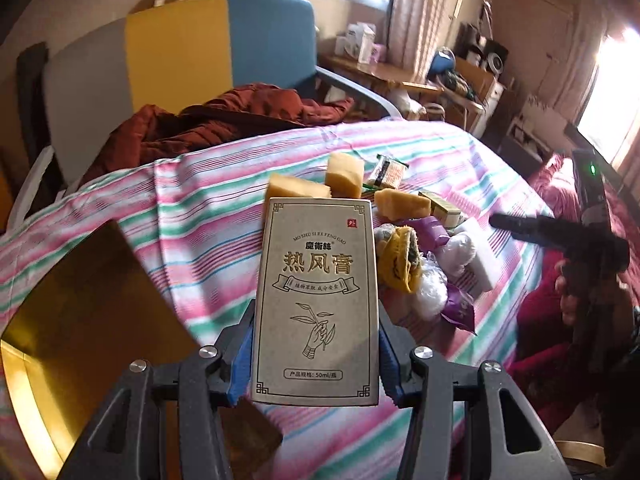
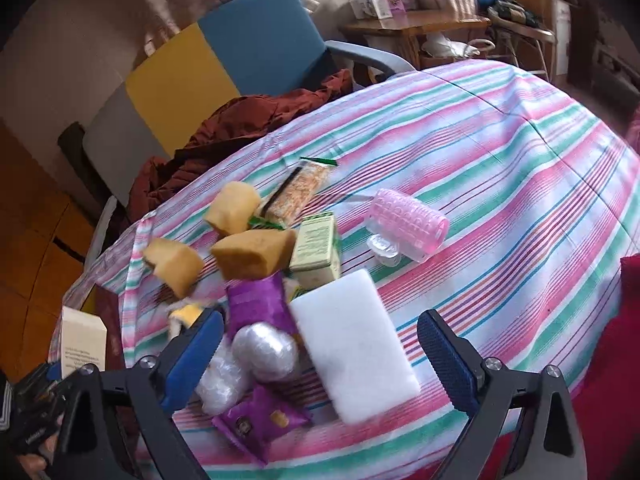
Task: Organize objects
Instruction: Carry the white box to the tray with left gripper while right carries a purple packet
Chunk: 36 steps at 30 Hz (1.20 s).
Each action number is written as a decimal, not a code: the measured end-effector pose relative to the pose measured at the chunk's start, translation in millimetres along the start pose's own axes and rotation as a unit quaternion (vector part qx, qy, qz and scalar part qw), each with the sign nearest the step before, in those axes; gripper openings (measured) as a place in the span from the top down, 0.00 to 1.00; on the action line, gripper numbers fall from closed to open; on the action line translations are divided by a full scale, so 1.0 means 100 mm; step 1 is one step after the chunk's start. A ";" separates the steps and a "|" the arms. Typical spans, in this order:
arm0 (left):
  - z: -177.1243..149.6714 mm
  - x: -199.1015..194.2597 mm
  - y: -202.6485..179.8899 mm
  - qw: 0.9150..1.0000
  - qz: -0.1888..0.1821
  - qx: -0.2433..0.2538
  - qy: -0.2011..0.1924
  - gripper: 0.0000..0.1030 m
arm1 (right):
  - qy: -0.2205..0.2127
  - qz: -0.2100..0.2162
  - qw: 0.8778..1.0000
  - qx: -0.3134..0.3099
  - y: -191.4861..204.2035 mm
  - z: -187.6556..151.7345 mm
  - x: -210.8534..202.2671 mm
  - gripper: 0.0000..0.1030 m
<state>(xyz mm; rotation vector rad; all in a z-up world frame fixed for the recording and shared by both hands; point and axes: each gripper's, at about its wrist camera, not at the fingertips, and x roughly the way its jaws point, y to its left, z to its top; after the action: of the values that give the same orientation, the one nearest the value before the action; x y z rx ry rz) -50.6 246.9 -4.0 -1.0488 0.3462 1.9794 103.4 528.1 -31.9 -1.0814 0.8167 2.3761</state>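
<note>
Box (image 1: 316, 300) pinched upright by its lower edges in my left gripper (image 1: 316, 364), above the bed (image 1: 440, 152); it could tip free. Right gripper (image 2: 320, 356), spread, may nudge the sponge (image 2: 354, 344).

Sponges (image 2: 256, 256) behind white block (image 2: 356, 344), hair roller (image 2: 408, 224) to its right

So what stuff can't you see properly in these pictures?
- Left wrist view: the beige box held in the left gripper hides part of the snack pile behind it.
- Same view: the gold tray is cut off by the picture edge.
- Right wrist view: the print on the green box is too small to read.
- Right wrist view: the yellow sponges are blurred.
</note>
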 end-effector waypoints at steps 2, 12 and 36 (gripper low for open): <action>-0.08 -0.10 0.06 1.000 0.001 -0.014 -0.008 0.50 | 0.020 0.025 0.999 -0.035 0.15 -0.11 0.00 0.09; -0.45 -0.51 0.25 0.998 0.005 -0.060 -0.036 0.50 | 0.127 0.000 0.974 -0.186 0.68 -0.61 0.44 0.25; -1.22 -1.01 1.34 0.963 0.120 -0.231 -0.067 0.50 | 0.089 0.019 0.960 -0.266 1.09 -0.79 -0.10 0.57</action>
<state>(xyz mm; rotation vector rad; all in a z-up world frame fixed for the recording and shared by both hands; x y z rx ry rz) -59.7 40.4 -18.1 -1.1907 -0.0759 2.4077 90.3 394.0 -28.3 -1.5110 0.2442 2.6321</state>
